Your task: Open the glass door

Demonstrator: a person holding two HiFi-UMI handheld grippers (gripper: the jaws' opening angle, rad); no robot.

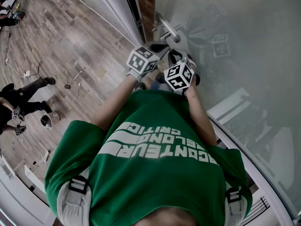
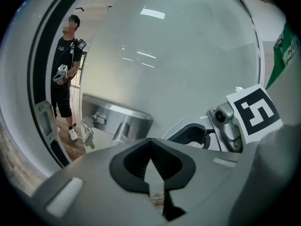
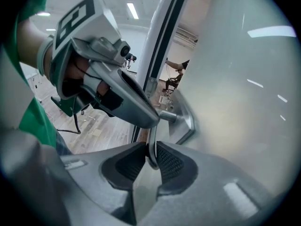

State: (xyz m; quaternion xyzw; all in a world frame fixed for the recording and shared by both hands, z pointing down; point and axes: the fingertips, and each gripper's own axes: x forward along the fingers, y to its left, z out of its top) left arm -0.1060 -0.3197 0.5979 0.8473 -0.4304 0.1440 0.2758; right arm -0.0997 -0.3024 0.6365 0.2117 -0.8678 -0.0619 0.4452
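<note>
Glass door (image 1: 244,41): frosted, upright, fills the right side of the head view, directly ahead of both grippers. Dark seal strip down its near edge. Cannot tell whether latched or ajar.

Wood-plank floor (image 1: 61,41): lies left of the door, with cables (image 1: 28,72) loose on it.

Green shirt (image 1: 155,164): on the person holding the grippers, fills the lower head view. Both forearms reach forward to the door's edge.

Bystander (image 2: 63,79): dark clothing, stands on the floor past the door edge, well apart from the handle.

Right gripper (image 3: 151,150): fingers (image 3: 173,166) closed onto the door handle (image 1: 167,30). Thin metal lever pinched between the two ribbed pads, touching both.

Left gripper (image 2: 151,142): fingers (image 2: 134,161) meet at the tips, nothing between them. Sits just beside the right gripper, tip near the handle's stem. Contact there not readable.

Keys (image 2: 88,135): hang from the lock on the metal plate, just below the handle.
</note>
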